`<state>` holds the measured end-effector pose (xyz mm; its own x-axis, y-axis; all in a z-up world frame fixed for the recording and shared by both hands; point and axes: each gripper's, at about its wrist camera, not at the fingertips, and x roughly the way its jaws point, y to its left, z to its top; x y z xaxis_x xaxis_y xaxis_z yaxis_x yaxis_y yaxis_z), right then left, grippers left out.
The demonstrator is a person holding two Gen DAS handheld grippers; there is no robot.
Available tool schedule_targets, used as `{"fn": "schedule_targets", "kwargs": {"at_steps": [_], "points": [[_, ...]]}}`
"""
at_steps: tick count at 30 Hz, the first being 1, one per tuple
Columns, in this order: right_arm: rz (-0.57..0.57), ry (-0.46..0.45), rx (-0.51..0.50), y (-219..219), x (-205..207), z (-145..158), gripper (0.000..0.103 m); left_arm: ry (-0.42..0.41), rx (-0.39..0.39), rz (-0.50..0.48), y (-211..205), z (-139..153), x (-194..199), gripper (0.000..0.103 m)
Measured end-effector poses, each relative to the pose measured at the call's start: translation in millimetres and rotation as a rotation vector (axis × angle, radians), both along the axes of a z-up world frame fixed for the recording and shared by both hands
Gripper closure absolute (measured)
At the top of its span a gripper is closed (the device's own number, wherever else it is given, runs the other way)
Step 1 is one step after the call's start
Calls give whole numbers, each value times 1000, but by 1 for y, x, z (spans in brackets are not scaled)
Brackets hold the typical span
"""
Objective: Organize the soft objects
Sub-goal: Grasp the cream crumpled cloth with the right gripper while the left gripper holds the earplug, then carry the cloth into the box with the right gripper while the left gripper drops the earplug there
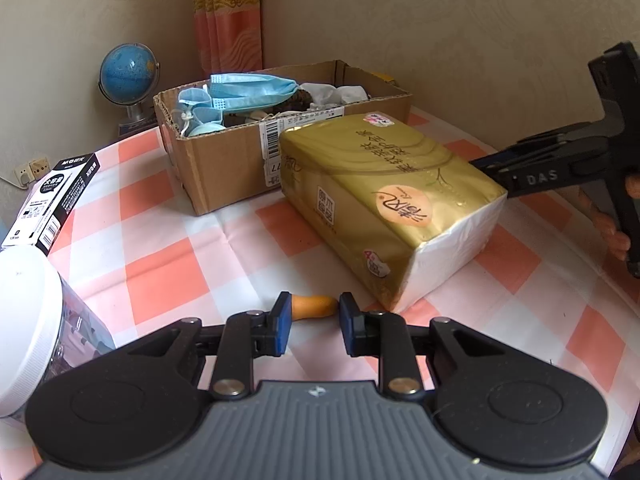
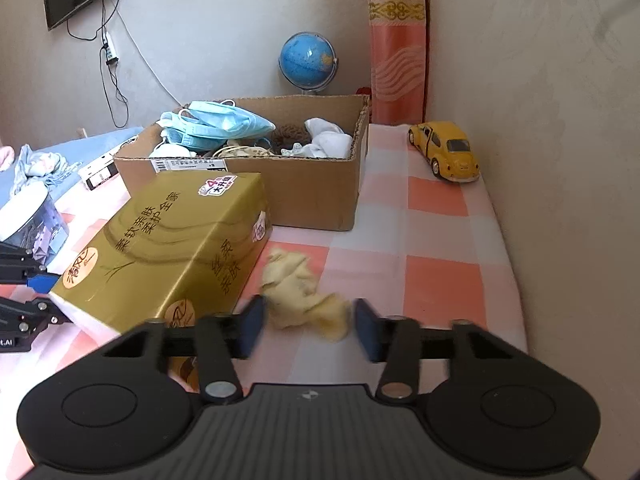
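Crumpled yellow cloth [image 2: 304,296] lies on the counter [image 2: 436,240] beside the gold tissue pack [image 2: 168,248], between the right hand-held gripper [image 2: 309,326] pads, not yet pinched. Left hand-held gripper [image 1: 312,320] narrow, empty. Cardboard box [image 2: 316,196] already holds masks [image 2: 220,124] and socks; cloth and tissue pack remain outside

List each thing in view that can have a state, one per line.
Cardboard box: open, partly filled with masks and cloths.
Tissue pack: sealed, lying on the table.
Yellow cloth: crumpled, between right hand-held gripper pads.
Toy car: door open.
Left hand-held gripper: shut, empty.
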<state>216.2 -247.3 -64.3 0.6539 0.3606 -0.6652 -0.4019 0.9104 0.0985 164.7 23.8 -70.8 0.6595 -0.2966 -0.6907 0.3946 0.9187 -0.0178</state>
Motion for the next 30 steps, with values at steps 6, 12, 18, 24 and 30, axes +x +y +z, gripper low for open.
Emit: {"fn": "schedule_targets", "kwargs": {"at_steps": [6,12,18,24,30], "points": [[-42,-20,-63,0,-9,0,78,-2,3,2,-1,0,-1,79],[-171,-25,-90,-19,-17,3,61,1,2,5,-1,0,0,79],[-158,-73,-78,-19,-11,7,42,2,-1,10,0,0,0,78],[-144,-43,-128,-6,9,-3,59,2,-2,13,0,0,0,78],[-154,-41,-152,-4,5,0,73,3,1,12,0,0,0,79]]}}
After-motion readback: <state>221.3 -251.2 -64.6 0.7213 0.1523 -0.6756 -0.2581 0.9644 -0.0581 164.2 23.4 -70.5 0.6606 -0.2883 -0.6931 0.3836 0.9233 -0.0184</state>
